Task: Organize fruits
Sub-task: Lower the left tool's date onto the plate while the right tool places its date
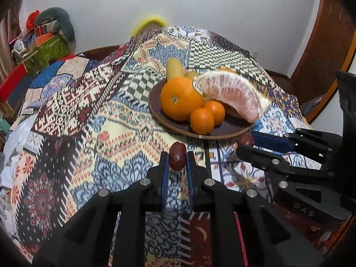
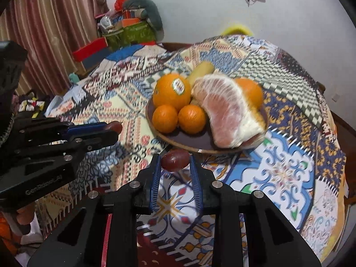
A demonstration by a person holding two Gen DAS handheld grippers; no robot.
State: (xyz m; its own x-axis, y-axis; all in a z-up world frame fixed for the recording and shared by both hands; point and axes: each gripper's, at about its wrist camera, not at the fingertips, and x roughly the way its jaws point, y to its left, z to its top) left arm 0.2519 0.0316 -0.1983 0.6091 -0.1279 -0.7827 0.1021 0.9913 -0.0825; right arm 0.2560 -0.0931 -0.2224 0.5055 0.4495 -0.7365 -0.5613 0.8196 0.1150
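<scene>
A brown plate (image 1: pixel 169 120) (image 2: pixel 184 139) on the patterned cloth holds a big orange (image 1: pixel 181 98) (image 2: pixel 171 90), two small oranges (image 1: pixel 202 120) (image 2: pixel 191 119), a peeled pomelo wedge (image 1: pixel 235 95) (image 2: pixel 227 111) and a yellow fruit (image 1: pixel 174 69) behind. My left gripper (image 1: pixel 177 159) is shut on a dark red jujube (image 1: pixel 177 159), held above the cloth just short of the plate. My right gripper (image 2: pixel 175 160) is shut on another red jujube (image 2: pixel 175 160), close to the plate's near rim. Each gripper shows in the other's view, the right gripper (image 1: pixel 245 144) and the left gripper (image 2: pixel 113 130).
The table is covered by a patchwork cloth (image 1: pixel 89 133) (image 2: pixel 289 155). Boxes and bags (image 1: pixel 42 44) (image 2: pixel 129 29) are piled at the back left by a curtain (image 2: pixel 49 29). A wooden door frame (image 1: pixel 322 55) stands at the right.
</scene>
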